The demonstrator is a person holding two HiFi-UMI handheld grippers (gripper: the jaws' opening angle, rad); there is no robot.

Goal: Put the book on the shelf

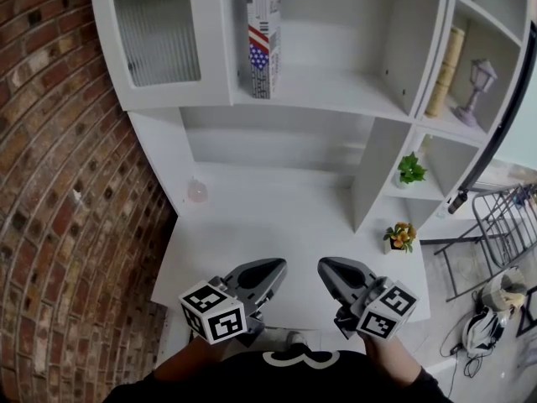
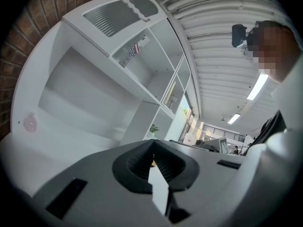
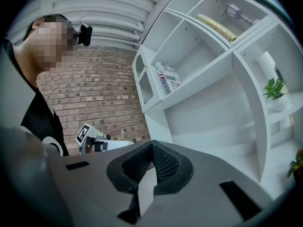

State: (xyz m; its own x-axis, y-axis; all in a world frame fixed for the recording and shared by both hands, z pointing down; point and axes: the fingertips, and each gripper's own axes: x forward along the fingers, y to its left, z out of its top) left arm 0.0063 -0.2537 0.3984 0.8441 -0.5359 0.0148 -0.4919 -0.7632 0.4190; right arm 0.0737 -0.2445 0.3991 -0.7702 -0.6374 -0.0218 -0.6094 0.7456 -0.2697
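The book, its cover printed with a stars-and-stripes pattern, stands upright in the upper compartment of the white shelf unit, at the top centre of the head view. Its top edge is cut off by the frame there. In the left gripper view the book is small and tilted by the lens. In the right gripper view it sits above centre, with its print too fine to read.

Both grippers are at the bottom of the head view, over the near edge of the white desk, well apart from the book. The left gripper has its jaws closed tip to tip, and its own view shows nothing between them. The right gripper is the same, its ribbed pads meeting at the tip with nothing caught. The marker cubes hide most of the hands holding them, and the person's dark top is cut by the lower edge.

At the left is a brick wall. A ribbed-glass cabinet door at upper left hides whatever is behind it. A small pinkish round thing at the back of the desk is too blurred to name. On the right side, compartments hold a green potted plant, a pot of orange flowers and a little lantern. There is also a yellowish upright item, partly hidden by a shelf divider.
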